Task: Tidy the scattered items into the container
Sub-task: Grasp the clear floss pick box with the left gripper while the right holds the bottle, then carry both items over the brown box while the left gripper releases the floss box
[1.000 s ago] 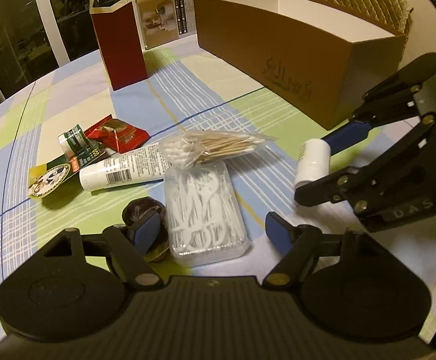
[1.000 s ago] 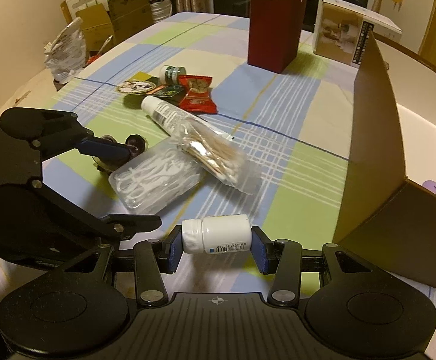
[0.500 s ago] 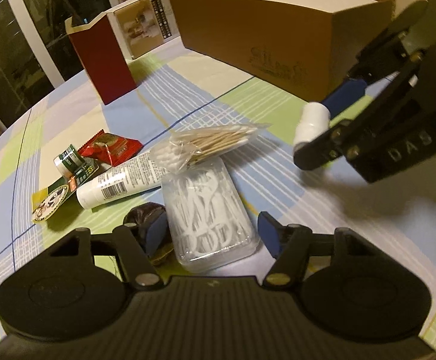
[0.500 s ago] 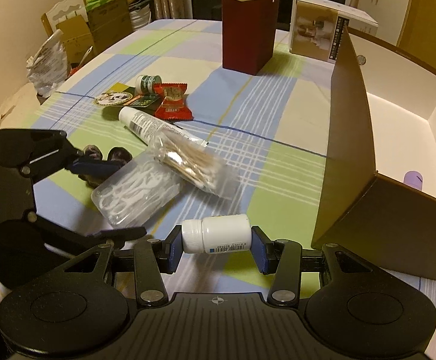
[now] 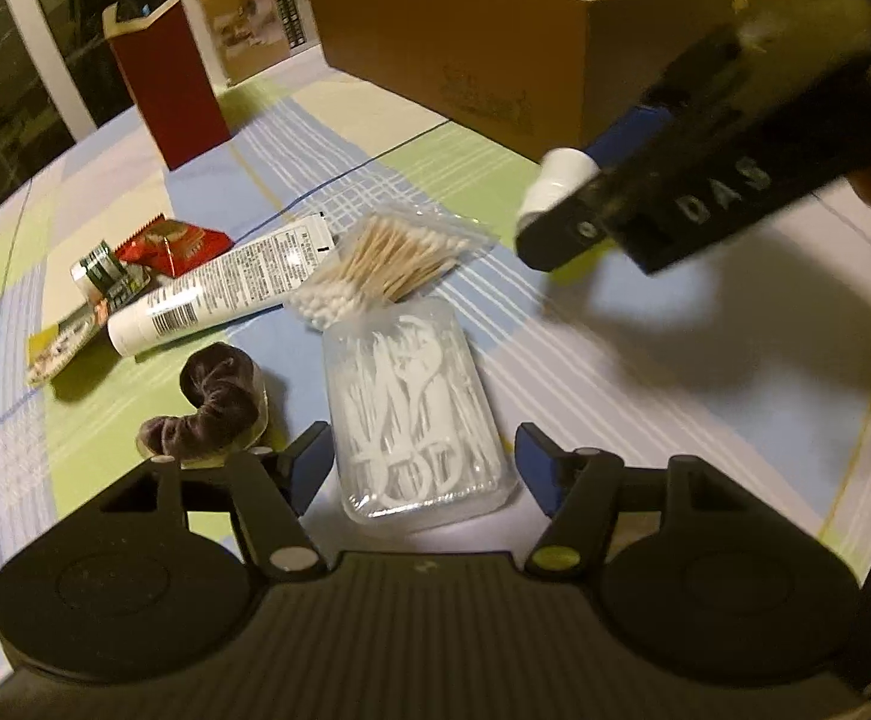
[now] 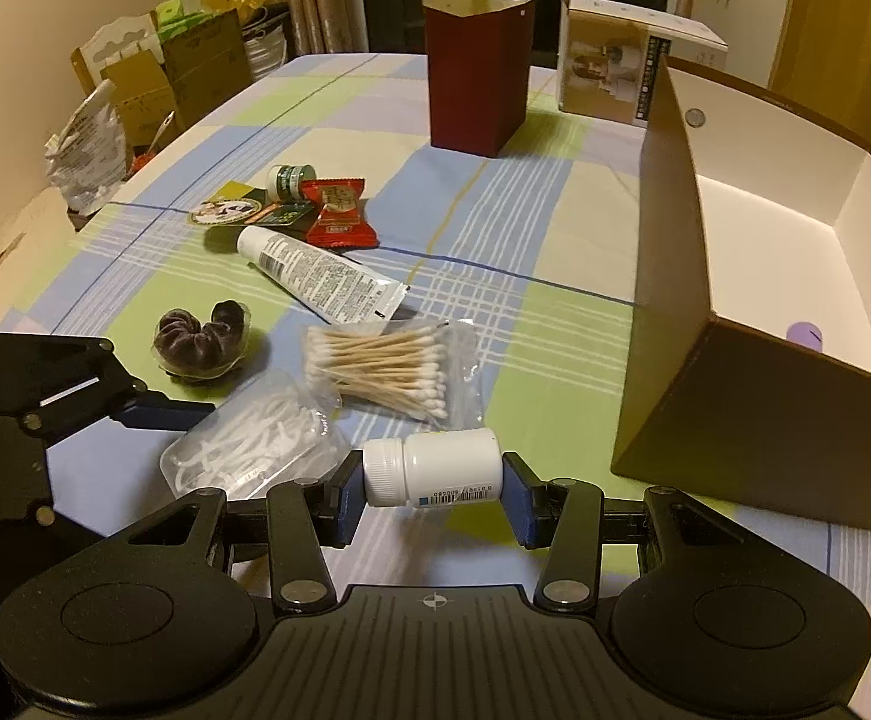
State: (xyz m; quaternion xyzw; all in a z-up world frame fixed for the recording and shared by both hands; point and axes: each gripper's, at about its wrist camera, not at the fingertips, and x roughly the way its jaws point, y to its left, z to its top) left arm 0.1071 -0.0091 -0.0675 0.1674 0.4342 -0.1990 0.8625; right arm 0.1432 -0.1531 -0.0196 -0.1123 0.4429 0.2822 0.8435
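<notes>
Right gripper (image 6: 432,495) pinches a white ribbed-cap bottle (image 6: 432,467) end to end; left gripper (image 5: 420,468) spread around the clear floss-pick box (image 5: 414,414).

The letters "DAS" stand in pale capitals on the black body of the right gripper (image 5: 561,204), seen blurred in the left wrist view. The white bottle (image 6: 435,467) carries a barcode with small digits under it, too small to read for certain. The white tube (image 6: 320,273) bears a barcode and blocks of fine print, none legible. The brown box (image 5: 495,69) has a faint printed mark on its side that cannot be made out. The red packet (image 6: 338,212) shows illegible printing.
</notes>
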